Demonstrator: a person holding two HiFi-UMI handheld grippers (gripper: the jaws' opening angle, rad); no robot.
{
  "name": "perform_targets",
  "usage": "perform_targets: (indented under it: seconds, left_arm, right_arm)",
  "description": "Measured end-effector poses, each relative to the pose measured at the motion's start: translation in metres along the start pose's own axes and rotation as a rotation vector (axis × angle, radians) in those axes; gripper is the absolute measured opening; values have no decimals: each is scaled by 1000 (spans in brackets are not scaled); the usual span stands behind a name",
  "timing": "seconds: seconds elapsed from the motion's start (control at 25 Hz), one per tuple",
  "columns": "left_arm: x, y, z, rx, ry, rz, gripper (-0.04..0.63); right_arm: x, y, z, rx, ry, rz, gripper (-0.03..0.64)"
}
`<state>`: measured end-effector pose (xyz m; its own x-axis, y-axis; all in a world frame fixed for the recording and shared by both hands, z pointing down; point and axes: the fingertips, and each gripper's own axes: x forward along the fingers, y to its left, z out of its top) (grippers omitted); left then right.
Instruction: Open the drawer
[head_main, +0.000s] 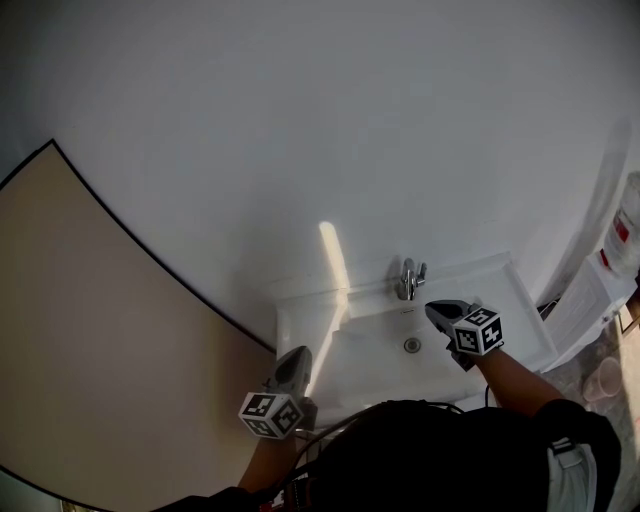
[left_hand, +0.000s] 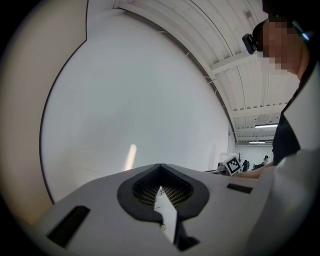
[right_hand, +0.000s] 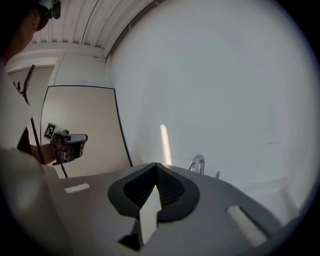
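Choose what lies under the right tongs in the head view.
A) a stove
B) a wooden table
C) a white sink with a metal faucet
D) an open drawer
C: in the head view the right tongs hang over the white sink, close beside its metal faucet.

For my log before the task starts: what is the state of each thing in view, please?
Left gripper: shut, holding nothing.
Right gripper: shut, holding nothing, over the sink.
Faucet: no water stream visible.
Drawer: not in view.
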<state>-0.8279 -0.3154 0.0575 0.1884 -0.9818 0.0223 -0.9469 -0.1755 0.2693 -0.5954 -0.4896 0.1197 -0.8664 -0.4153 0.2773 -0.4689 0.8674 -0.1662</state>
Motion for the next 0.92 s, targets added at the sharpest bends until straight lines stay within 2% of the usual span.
perform_targets:
  seconds: [0.92]
  left_arm:
    - [7,12,6,0,0,-13,-9]
  right_arm:
    - [13,-5,2,-6,0,-21,-2]
